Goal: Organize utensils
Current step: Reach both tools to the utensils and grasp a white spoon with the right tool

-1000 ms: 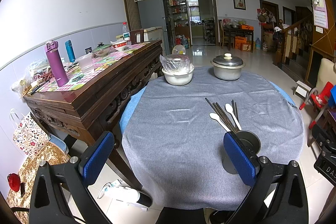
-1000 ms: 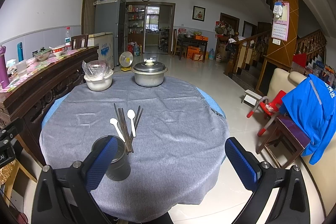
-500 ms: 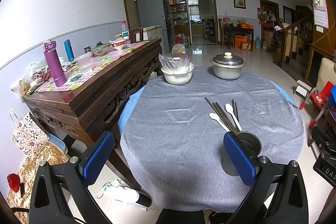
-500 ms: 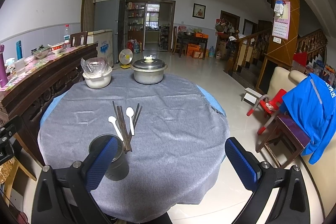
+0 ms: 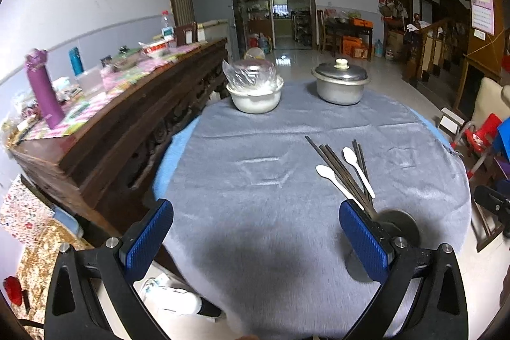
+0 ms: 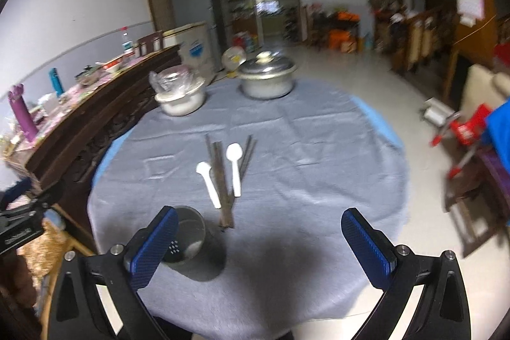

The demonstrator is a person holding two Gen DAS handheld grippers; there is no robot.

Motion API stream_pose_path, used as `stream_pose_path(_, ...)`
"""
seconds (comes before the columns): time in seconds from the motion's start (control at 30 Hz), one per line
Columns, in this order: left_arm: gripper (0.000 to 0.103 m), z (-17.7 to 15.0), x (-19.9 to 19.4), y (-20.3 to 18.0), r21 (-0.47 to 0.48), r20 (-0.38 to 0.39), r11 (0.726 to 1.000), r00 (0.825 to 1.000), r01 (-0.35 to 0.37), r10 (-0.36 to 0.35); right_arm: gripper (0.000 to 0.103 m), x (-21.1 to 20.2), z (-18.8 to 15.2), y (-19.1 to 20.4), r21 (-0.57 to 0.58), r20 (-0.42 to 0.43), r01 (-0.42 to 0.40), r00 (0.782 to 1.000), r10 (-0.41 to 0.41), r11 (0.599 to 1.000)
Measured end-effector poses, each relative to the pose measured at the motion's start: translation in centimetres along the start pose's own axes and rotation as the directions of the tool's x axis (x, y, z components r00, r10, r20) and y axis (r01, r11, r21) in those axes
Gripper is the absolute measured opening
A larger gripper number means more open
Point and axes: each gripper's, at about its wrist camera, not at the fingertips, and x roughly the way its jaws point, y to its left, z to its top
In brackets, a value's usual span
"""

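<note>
White plastic spoons (image 6: 234, 171) and stiff, slippery chopsticks (image 6: 223, 184) are lying beside the metal cup (image 6: 188, 239); both grippers' fingers are gaping apart, empty; near handle ends look best to grip.

Soft daylight fills the room, brightest at the far doorway (image 5: 280, 11), which throws a white glare patch on the floor (image 5: 283, 61). The left wrist view is fairly sharp; the right wrist view is smeared by motion blur (worst along its right side and in the background), so the pots (image 6: 267, 78) and spoons (image 6: 234, 168) look hazy. A broad dark shadow lies on the cloth (image 5: 255, 263) near the bottom of each view. Fisheye bending curves walls and ceiling, with black vignetting in the corners.
</note>
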Motion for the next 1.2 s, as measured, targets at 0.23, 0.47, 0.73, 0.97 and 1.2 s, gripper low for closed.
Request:
stream_pose_path(0.23, 0.103, 2.2, 9.1, 0.0, -0.042, -0.122, 0.998, 0.991, 0.05, -0.054, 0.1, 11.1, 4.8, -2.6, 0.076, -0.149, -0.169, 0.973, 0.179, 0.983)
stream_pose_path(0.47, 0.091, 2.6, 18.6, -1.6, -0.117, -0.309, 0.978, 0.929, 0.175, -0.203, 0.066, 20.7, 8.8, -1.3, 0.129, -0.254, -0.328, 0.901, 0.351, 0.936)
stream_pose_path(0.73, 0.081, 3.3, 23.8, -4.9, -0.16, -0.399, 0.948, 0.86, 0.275, -0.316, 0.052, 30.7, 10.7, 1.0, 0.178, -0.373, -0.378, 0.828, 0.418, 0.908)
stream_pose_path(0.97, 0.081, 3.2, 26.5, -7.0, -0.188, -0.44, 0.931, 0.82, 0.314, -0.366, 0.052, 34.1, 11.1, 1.4, 0.209, -0.402, -0.373, 0.81, 0.427, 0.904)
stream_pose_path(1.2, 0.06, 2.7, 28.2, -7.6, -0.173, -0.449, 0.936, 0.821, 0.307, -0.352, 0.044, 36.6, 10.3, 3.0, 0.119, -0.466, -0.272, 0.834, 0.296, 0.955)
